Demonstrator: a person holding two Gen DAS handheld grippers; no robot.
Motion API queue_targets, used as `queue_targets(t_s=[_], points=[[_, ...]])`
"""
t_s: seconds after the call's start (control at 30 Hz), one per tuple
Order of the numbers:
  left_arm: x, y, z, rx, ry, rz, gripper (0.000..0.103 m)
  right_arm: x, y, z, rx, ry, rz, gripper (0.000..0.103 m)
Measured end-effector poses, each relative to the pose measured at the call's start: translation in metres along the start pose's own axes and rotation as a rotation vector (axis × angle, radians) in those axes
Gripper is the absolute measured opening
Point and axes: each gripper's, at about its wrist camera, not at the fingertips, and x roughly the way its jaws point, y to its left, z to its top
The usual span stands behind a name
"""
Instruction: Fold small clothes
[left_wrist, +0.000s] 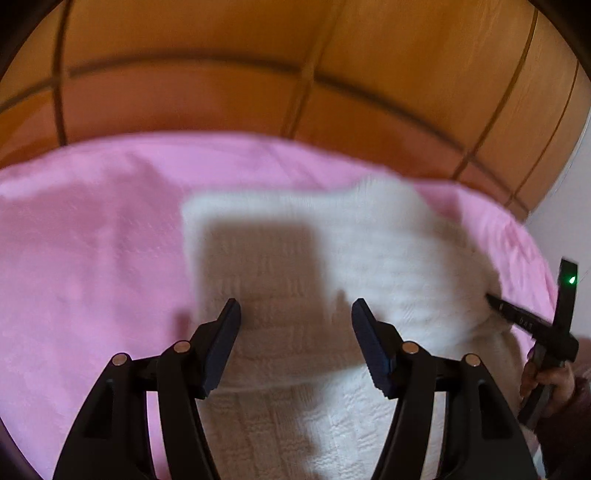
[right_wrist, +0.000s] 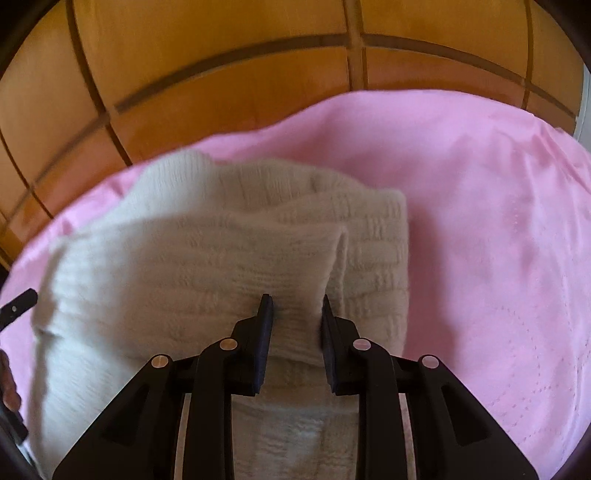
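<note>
Warm indoor light; a blocky shadow falls on the sweater (left_wrist: 280, 266); motion blur throughout, fisheye bending and dark corners.

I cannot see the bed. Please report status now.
Left gripper open above white knitted garment. Right gripper shut on its folded layer. Garment on pink bedsheet. Nothing in the way.

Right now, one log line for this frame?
left gripper: open, over sweater | right gripper: shut on sweater fold | surface: pink sheet

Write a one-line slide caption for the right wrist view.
Right gripper pinches a fold of the cream knit garment on the pink bedspread.
</note>
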Motion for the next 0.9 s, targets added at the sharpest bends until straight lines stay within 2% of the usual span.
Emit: queue_targets(t_s=[0.07,0.17,0.2,0.3,0.4,0.47,0.57,0.63,0.73,0.9], points=[[0.014,0.001,-0.012,0.03,0.017,0.04,0.063,0.002,-0.006,-0.005,0.032,-0.014,0.027,0.024],[0.011,0.006,-0.011,0.015,0.002,0.02,0.062,0.002,-0.01,-0.009,0.054,-0.037,0.052,0.024],[0.004,0.009,-0.007,-0.016,-0.008,0.002,0.059,0.002,-0.01,-0.01,0.055,-0.047,0.054,0.024],[-0.014,0.015,0.011,-0.053,-0.07,-0.054,0.06,0.001,-0.011,-0.011,0.054,-0.065,0.054,0.024],[-0.01,0.022,0.034,-0.084,-0.079,-0.052,0.06,0.0,-0.009,-0.011,0.051,-0.072,0.047,0.024],[0.003,0.026,0.046,-0.096,-0.06,-0.023,0.06,0.0,-0.008,-0.012,0.045,-0.077,0.041,0.024],[0.038,0.033,0.05,-0.102,0.011,0.087,0.058,-0.001,-0.007,-0.013,0.038,-0.082,0.032,0.024],[0.043,0.027,0.046,-0.068,-0.002,0.119,0.059,-0.001,-0.008,-0.013,0.039,-0.084,0.035,0.024],[0.033,0.015,0.041,-0.05,-0.022,0.15,0.059,0.0,-0.008,-0.013,0.042,-0.085,0.038,0.024],[-0.012,-0.002,0.024,-0.02,-0.071,0.155,0.071,0.001,-0.01,-0.015,0.05,-0.091,0.045,0.025]])
